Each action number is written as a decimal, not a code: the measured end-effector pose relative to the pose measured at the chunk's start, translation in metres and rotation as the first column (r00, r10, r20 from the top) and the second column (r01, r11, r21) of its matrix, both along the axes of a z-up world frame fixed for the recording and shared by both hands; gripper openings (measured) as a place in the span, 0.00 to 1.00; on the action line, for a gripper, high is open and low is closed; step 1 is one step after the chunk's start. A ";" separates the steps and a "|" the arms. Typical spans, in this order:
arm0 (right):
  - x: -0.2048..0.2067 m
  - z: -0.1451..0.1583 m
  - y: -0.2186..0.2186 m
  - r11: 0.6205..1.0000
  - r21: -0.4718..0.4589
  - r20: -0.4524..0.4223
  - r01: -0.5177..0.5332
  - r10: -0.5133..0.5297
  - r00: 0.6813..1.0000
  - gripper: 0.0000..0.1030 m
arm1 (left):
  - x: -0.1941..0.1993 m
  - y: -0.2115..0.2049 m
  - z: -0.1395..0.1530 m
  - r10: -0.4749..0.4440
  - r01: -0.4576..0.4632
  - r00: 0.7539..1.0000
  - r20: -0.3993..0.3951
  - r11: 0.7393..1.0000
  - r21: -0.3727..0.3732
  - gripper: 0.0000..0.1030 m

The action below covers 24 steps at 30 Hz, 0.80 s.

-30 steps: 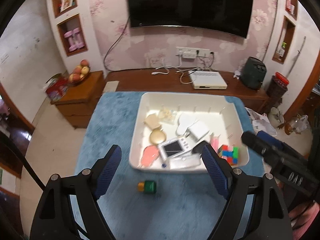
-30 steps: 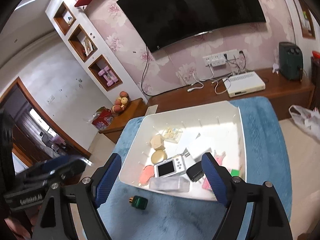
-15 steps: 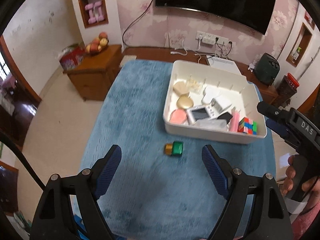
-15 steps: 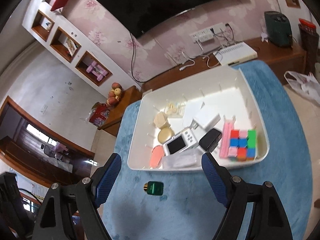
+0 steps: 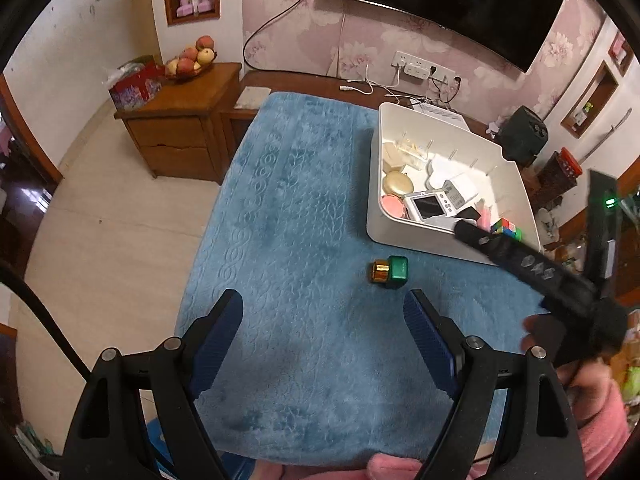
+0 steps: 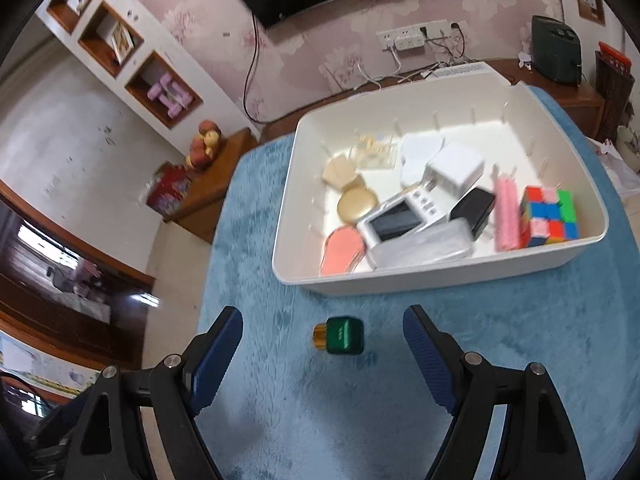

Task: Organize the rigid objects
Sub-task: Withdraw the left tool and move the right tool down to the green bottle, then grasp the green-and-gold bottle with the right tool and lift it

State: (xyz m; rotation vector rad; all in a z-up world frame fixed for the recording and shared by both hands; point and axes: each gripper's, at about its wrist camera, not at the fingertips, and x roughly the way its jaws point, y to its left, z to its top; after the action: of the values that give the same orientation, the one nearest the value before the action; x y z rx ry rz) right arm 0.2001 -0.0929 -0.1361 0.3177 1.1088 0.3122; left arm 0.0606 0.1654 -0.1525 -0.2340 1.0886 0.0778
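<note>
While most items already sit in the white bin (image 6: pixel 440 280), one green bottle (image 6: pixel 340 337) remains on the blue mat (image 6: pixel 500 340), just before the wide-open right gripper (image 6: pixel 323 340); left gripper (image 5: pixel 323 326) likewise wide, empty.

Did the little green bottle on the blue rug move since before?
No. The green bottle lies on the blue rug just in front of the white bin's near wall, as earlier. Only the cameras shifted.

no legible text, labels, numbers
</note>
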 end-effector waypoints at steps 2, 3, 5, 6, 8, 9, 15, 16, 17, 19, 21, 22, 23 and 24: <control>0.000 -0.009 0.013 1.000 -0.029 -0.014 0.003 -0.004 1.000 0.81 | -0.001 0.007 -0.002 -0.015 0.015 1.000 0.000 1.000 -0.023 0.82; 0.000 -0.012 0.018 0.999 -0.042 -0.020 0.007 -0.008 1.000 0.81 | -0.002 0.011 -0.003 -0.025 0.025 1.000 0.003 0.999 -0.039 0.82; 0.000 -0.023 0.029 0.998 -0.064 -0.039 0.015 -0.017 0.999 0.81 | -0.004 0.016 -0.005 -0.037 0.037 0.999 0.001 0.998 -0.054 0.82; 0.001 -0.027 0.033 0.998 -0.069 -0.048 0.016 -0.020 0.999 0.81 | -0.005 0.019 -0.006 -0.050 0.050 0.999 -0.001 0.997 -0.062 0.82; 0.003 -0.037 0.041 0.996 -0.088 -0.067 0.028 -0.034 0.997 0.81 | -0.006 0.022 -0.007 -0.066 0.066 0.998 -0.001 0.996 -0.062 0.82; 0.004 -0.041 0.043 0.995 -0.095 -0.071 0.032 -0.039 0.997 0.81 | -0.007 0.024 -0.008 -0.074 0.074 0.997 -0.003 0.996 -0.057 0.82; 0.011 -0.070 0.057 0.987 -0.153 -0.106 0.043 -0.060 0.993 0.81 | -0.014 0.032 -0.013 -0.109 0.109 0.994 -0.007 0.994 -0.010 0.82; 0.012 -0.075 0.059 0.985 -0.165 -0.110 0.045 -0.064 0.992 0.81 | -0.015 0.033 -0.014 -0.113 0.113 0.994 -0.009 0.994 -0.005 0.82; 0.013 -0.079 0.060 0.984 -0.174 -0.113 0.046 -0.067 0.991 0.81 | -0.015 0.035 -0.015 -0.112 0.112 0.994 -0.010 0.994 -0.004 0.82; 0.014 -0.087 0.062 0.979 -0.196 -0.120 0.049 -0.073 0.990 0.81 | -0.017 0.039 -0.017 -0.107 0.107 0.994 -0.012 0.994 -0.008 0.82; 0.014 -0.092 0.061 0.975 -0.213 -0.122 0.058 -0.085 0.989 0.81 | -0.019 0.042 -0.019 -0.105 0.105 0.994 -0.016 0.994 -0.009 0.82; 0.014 -0.095 0.060 0.973 -0.220 -0.123 0.066 -0.095 0.988 0.81 | -0.019 0.043 -0.020 -0.105 0.105 0.994 -0.018 0.994 -0.007 0.82; 0.014 -0.098 0.058 0.971 -0.226 -0.125 0.072 -0.103 0.987 0.81 | -0.020 0.043 -0.021 -0.107 0.106 0.994 -0.020 0.994 -0.005 0.82; 0.015 -0.100 0.058 0.970 -0.230 -0.127 0.076 -0.107 0.986 0.81 | -0.022 0.043 -0.021 -0.111 0.111 0.994 -0.019 0.994 -0.004 0.82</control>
State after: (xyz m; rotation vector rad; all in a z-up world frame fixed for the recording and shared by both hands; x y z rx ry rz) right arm 0.2146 -0.0352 -0.2357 0.1907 1.2496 0.0810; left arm 0.0391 0.2083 -0.1737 -0.1751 1.1194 -0.0211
